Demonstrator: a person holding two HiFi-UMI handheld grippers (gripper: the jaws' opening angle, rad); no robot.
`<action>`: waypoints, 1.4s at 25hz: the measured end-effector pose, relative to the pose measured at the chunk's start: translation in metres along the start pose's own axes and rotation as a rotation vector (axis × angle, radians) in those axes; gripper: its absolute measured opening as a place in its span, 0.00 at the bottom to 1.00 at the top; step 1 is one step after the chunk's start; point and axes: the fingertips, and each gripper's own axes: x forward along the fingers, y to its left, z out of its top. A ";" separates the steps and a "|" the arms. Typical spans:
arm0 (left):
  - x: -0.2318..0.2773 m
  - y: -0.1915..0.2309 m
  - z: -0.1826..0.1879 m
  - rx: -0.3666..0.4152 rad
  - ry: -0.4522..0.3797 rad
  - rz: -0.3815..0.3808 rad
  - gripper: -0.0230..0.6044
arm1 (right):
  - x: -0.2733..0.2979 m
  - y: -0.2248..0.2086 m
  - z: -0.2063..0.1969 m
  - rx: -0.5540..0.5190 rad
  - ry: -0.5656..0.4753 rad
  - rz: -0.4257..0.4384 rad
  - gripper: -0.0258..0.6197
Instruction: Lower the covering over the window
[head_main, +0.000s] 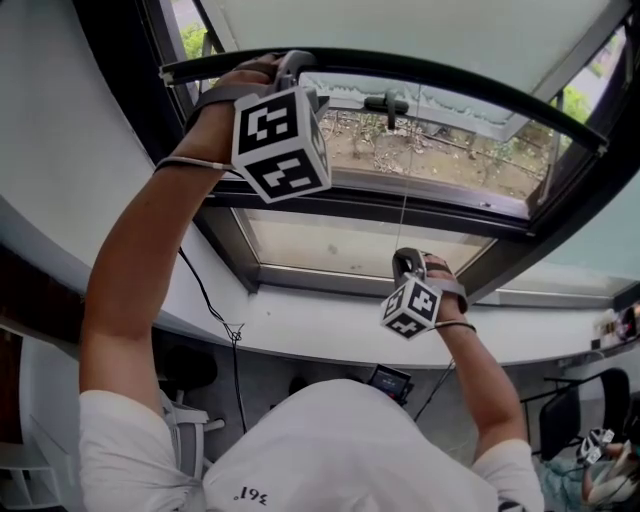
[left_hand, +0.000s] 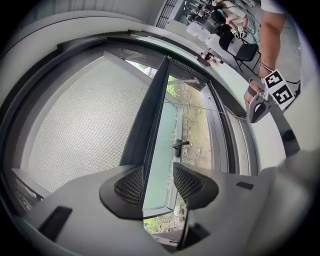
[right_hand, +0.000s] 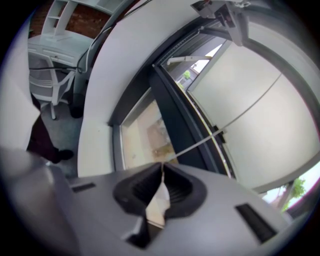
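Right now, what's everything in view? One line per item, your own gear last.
blind: one, pale, over the upper window, partly down
bottom bar: one, black, along the blind's lower edge
window frame: one, dark, round the panes
window handle: one, dark, just below the bottom bar
pull cord: one, pale, taut, rising from the right tool
sill: one, white, under the window
cable: one, black, hanging down the wall at left
white chair: one, floor at left
black chair: one, floor at right
left tool: one, grey, jaws apart round the bottom bar
right tool: one, grey, shut on the pull cord
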 end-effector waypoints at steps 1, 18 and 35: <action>0.001 -0.003 -0.001 -0.005 0.000 -0.001 0.33 | 0.001 0.002 -0.001 0.008 0.000 0.003 0.08; 0.003 -0.017 -0.006 -0.023 0.005 -0.005 0.33 | -0.030 -0.049 0.007 0.053 -0.077 -0.106 0.24; 0.008 -0.039 -0.013 -0.011 0.035 -0.067 0.33 | -0.145 -0.279 0.040 -0.140 -0.112 -0.679 0.24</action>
